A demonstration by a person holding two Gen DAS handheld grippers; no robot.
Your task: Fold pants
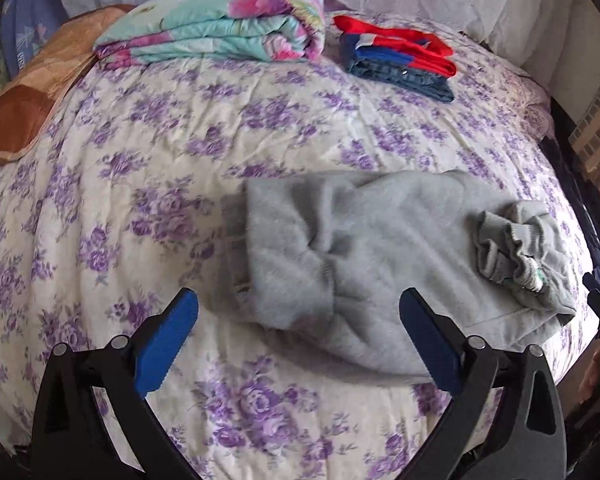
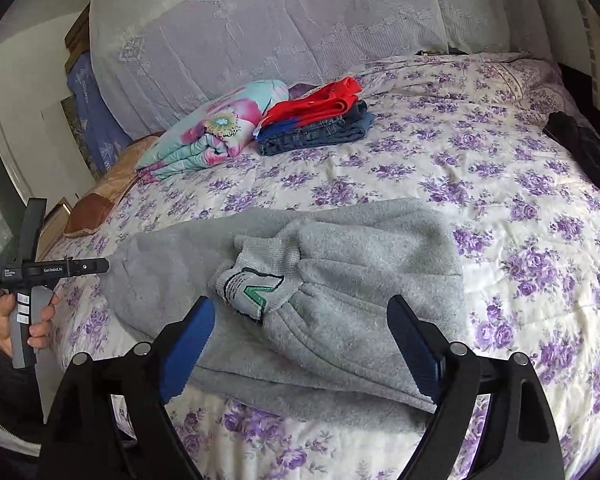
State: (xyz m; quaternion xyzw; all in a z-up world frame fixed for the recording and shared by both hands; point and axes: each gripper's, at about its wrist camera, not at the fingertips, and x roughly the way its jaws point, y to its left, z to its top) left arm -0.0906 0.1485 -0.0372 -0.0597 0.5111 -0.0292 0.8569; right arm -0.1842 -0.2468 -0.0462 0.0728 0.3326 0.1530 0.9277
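- From my left wrist camera, the left hand-held gripper [image 1: 298, 306] had its blue-padded fingers spread wide apart, holding nothing; their tips hung just over the near edge of the grey pants [image 1: 364, 264].
- On the right wrist camera, the right hand-held gripper [image 2: 302, 314] was likewise spread wide and empty, with the pants [image 2: 340, 280] lying between and beyond its fingers.
- The pants lay in a folded bundle on the bed [image 1: 180, 140], close to its near edge, on the purple-flowered cover.
- The waistband [image 2: 256, 280] sat bunched on top of the bundle, showing a label with a green mark; I could not read its print.
- How many layers the bundle had I could not tell, since the lower folds were hidden under the top one.
- At the left edge of the right wrist view I could see the left tool's grey handle in the person's hand [image 2: 8, 320]; the arm was cut off by the frame.
- Far back on the bed lay a folded floral quilt [image 1: 220, 24] and, just beside it, a stack of red and blue clothes [image 1: 396, 56] over denim.
- A brown pillow [image 1: 24, 108] lay at the bed's left side, partly cut by the fisheye rim.
- A dark item [image 2: 580, 140] at the bed's right edge was too shadowed to identify.
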